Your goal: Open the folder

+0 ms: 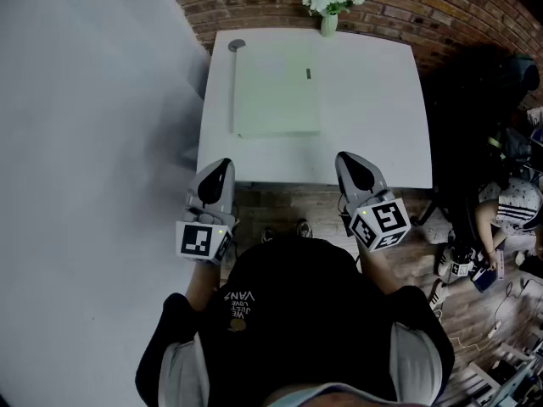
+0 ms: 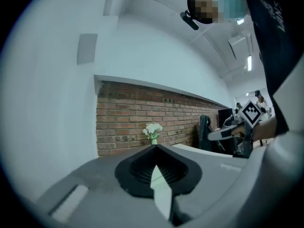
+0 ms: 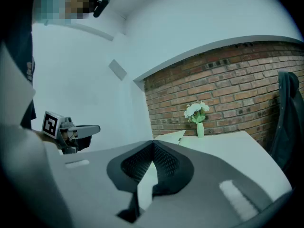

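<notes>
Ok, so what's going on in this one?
A person stands at the near edge of a white table with a tool in each hand. The left tool and the right tool are both shut and empty, held by the table's near edge. The pale green folder lies closed on the table, untouched, with a vase of white flowers behind it. Opening has not begun.

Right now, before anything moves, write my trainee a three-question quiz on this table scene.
1. True or false: the folder lies closed on the table.
2. Pick one: the vase of flowers stands at the table's A) near edge, B) far edge, C) left edge.
3. Fill in: the left gripper and the right gripper both have their jaws ____.
Key: 1 true; 2 B; 3 shut.
</notes>
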{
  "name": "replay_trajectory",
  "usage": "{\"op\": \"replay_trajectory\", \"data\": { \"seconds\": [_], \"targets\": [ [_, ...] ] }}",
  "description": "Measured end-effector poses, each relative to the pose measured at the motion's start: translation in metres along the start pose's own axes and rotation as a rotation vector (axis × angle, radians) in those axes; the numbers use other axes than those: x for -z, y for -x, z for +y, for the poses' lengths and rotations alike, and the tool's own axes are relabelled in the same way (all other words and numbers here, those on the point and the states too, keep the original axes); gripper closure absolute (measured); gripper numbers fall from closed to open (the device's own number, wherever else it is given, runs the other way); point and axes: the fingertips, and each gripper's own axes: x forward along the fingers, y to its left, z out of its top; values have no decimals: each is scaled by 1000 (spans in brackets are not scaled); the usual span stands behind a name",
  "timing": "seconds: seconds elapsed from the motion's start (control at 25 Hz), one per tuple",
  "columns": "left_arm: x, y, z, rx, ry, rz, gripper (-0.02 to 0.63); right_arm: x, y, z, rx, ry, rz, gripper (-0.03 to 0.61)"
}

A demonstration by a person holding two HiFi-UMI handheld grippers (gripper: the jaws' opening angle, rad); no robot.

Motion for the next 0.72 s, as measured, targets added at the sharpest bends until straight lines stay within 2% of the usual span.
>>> {"op": "replay_trajectory", "data": {
  "seconds": [0.32,0.72],
  "targets": [
    [2,-3,-16,-17,-3,10,614,-2,9,-17,-6,-65,-41,580],
    [6,-11,-43,-68,31,15,614,6,20,-34,-64,-65,-15,580]
  ]
}}
